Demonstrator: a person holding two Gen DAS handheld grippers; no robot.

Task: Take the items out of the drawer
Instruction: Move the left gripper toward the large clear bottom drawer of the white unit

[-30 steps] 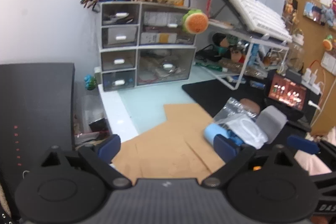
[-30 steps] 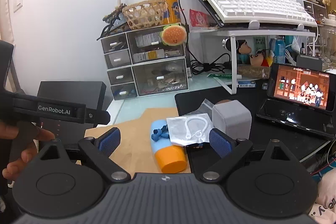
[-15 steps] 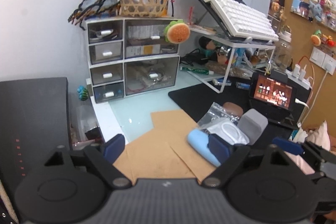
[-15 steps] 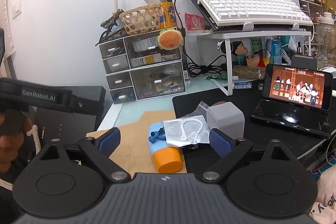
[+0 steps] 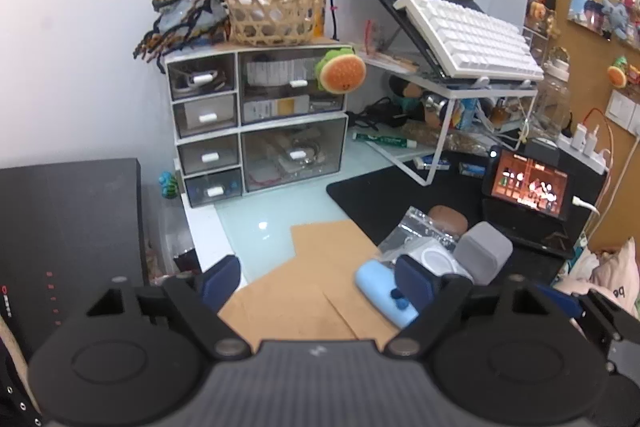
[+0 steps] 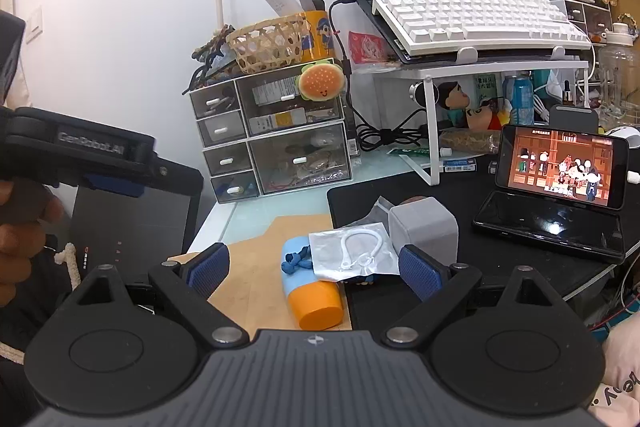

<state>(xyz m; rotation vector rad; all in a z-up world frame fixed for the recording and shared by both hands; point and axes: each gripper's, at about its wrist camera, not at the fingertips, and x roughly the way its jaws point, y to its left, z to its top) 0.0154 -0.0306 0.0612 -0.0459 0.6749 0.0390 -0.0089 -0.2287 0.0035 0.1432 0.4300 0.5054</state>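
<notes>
While both tongs gape wide and empty, the drawer unit's cloudy fronts blur its contents.

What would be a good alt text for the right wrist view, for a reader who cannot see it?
The open right gripper hovers over a blue tube with an orange cap and a clear plastic bag on brown cardboard. Behind stands a closed white drawer organizer; the left gripper is at left.

Each tool is black with a ribbed grey body, silver pivot screws and blue textured fingertips; the left tool reads "GenRobot.AI".
</notes>
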